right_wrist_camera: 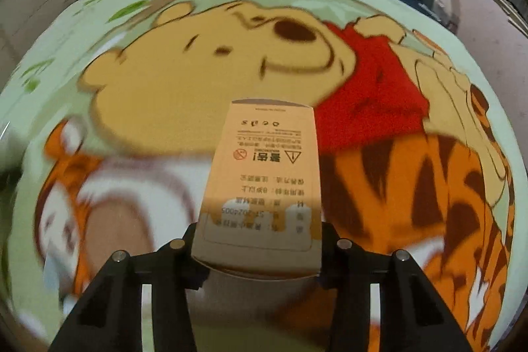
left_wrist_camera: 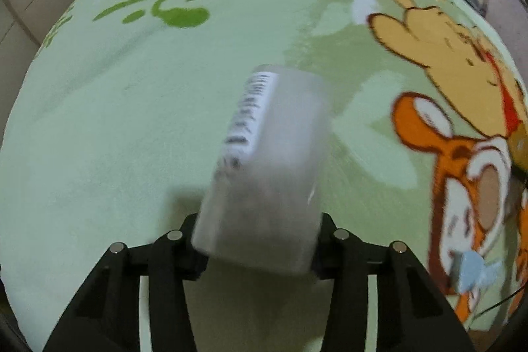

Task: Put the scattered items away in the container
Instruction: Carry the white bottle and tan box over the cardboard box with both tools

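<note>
We've got both claws loaded. Left claw (left_wrist_camera: 259, 240) is clamped on a frosted translucent box (left_wrist_camera: 264, 167) by its near end, the rest sticking forward above the cartoon blanket (left_wrist_camera: 115, 121), label edge up. Right claw (right_wrist_camera: 259, 248) is clamped on a tan printed carton (right_wrist_camera: 264, 174) the same way, over the bear print. End grips keep the long bodies free, probably for dropping in nose-first. Container isn't in either view.

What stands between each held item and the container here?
Cannot tell: no container shows in either view. The left gripper holds a frosted translucent box, the right gripper a tan printed carton, both over the cartoon blanket.
</note>
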Tool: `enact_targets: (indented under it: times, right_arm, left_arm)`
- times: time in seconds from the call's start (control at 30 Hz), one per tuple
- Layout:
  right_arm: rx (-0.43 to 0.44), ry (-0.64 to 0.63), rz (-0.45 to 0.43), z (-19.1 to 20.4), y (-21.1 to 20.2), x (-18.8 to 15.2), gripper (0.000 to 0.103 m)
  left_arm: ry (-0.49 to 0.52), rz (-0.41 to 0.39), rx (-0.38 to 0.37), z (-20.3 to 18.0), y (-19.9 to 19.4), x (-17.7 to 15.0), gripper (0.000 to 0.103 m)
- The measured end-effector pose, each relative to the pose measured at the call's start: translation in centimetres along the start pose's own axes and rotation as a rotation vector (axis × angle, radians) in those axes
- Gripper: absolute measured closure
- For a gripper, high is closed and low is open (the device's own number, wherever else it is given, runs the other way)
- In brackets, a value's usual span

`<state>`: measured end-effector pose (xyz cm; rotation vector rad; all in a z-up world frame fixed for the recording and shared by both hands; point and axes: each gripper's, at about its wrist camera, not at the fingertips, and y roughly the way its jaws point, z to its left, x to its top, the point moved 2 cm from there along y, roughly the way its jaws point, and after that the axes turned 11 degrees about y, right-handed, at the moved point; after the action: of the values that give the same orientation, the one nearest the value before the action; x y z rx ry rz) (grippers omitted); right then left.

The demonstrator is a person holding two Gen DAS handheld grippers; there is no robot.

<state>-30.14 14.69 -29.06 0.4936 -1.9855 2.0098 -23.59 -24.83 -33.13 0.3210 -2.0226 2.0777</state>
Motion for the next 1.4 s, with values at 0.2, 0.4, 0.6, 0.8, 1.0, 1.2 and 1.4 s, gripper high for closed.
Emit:
enact_targets:
  times: [0.2,0.4,0.6,0.8,1.0,1.2,1.4]
  right_arm:
    - [-0.048,-0.045,0.026,-2.2,-1.5,-4.6,0.056]
    - [-0.034,0.003,0.113,-3.2,1.1,-5.2,0.049]
    - [-0.037,0.012,0.100,-3.2,-0.1,-5.0,0.048]
    - [-0.040,0.021,0.087,-3.2,-1.2,-4.8,0.058]
    - [-0.062,0.019,0.035,-4.6,-5.1,-4.4,0.058]
    - [-0.152,0.051,-0.075,-10.5,-14.3,-3.1,0.058]
    - [-0.182,0.044,-0.142,-13.3,-24.1,-4.3,0.058]
  left_arm:
    - [0.010,0.019,0.005,-0.2,-0.8,-1.3,0.058]
    - [0.041,0.034,0.060,-1.9,1.0,1.4,0.040]
    - [0.003,0.044,0.036,-1.5,1.8,2.9,0.027]
    - [-0.014,0.050,0.008,-1.5,1.0,3.0,0.060]
    - [-0.031,0.070,0.055,0.2,-3.0,0.9,0.060]
    - [-0.161,0.042,0.158,8.4,-12.8,-5.3,0.060]
    - [-0.238,-0.008,0.276,11.6,-23.8,-12.4,0.060]
